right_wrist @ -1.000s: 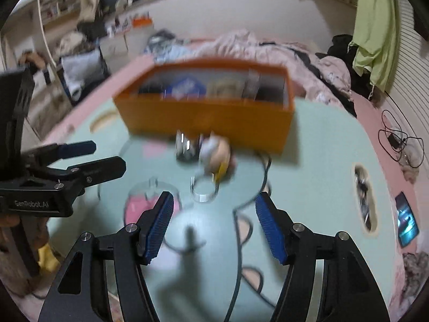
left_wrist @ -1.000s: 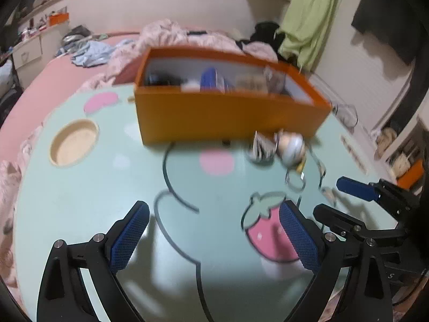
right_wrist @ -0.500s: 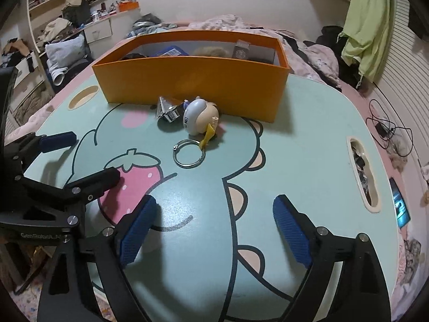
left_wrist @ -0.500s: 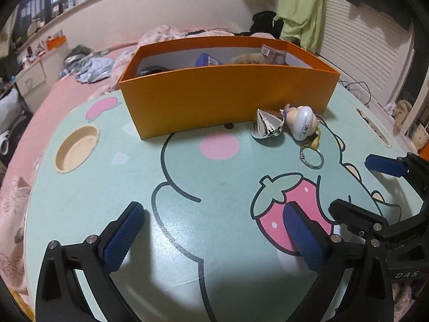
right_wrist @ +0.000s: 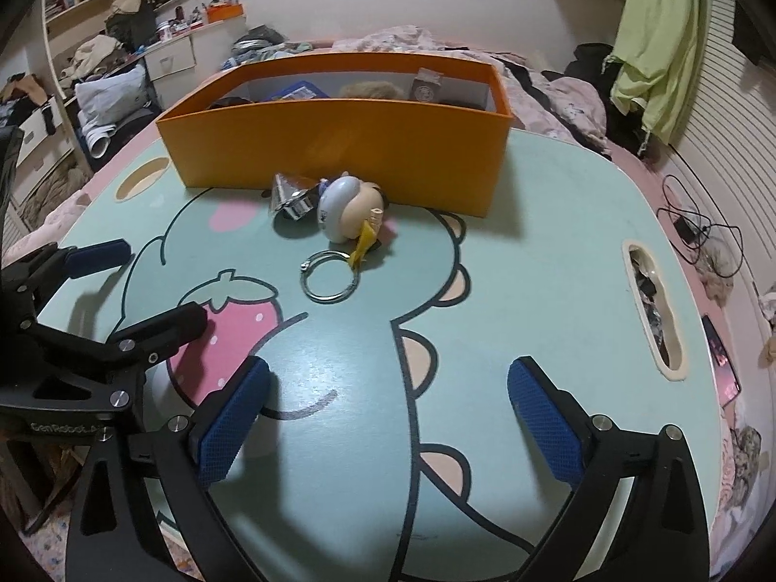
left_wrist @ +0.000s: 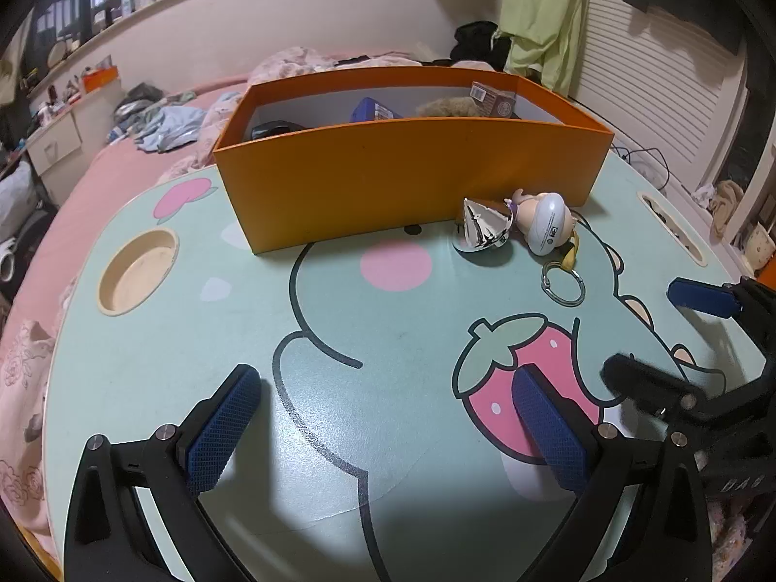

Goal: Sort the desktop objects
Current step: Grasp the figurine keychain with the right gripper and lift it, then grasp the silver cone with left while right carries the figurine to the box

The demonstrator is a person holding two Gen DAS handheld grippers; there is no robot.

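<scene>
- My left gripper [left_wrist: 388, 417] hangs above the near part of the table [left_wrist: 145, 368], jaws spread wide and holding nothing; bare mint surface lies between and ahead of its fingers.
- My right gripper [right_wrist: 388, 407] is likewise spread wide and empty, over the near middle of the table, with clear printed surface ahead of it.
- The two tools sit close side by side: from the left wrist view, the right gripper's fingers reach in just beside my left gripper's right finger, above the strawberry print [left_wrist: 514, 378].
- The orange box [left_wrist: 412, 179] stands at the far side of the table, open-topped, with several items already inside.
- The silver foil piece [left_wrist: 482, 225] lies against the box's front wall, touching or nearly touching the doll keychain [right_wrist: 347, 211] to its right.
- The keychain's yellow strap runs toward me to the metal ring [right_wrist: 331, 275], which lies flat on the table, apart from the box.
- Open table stretches between my fingers and these pieces.
- A round cup recess [left_wrist: 138, 269] sits near the left edge, a long slot [right_wrist: 654, 310] near the right edge, both well apart from the objects.
- Beyond the left and far edges is pink bedding [left_wrist: 87, 179].
</scene>
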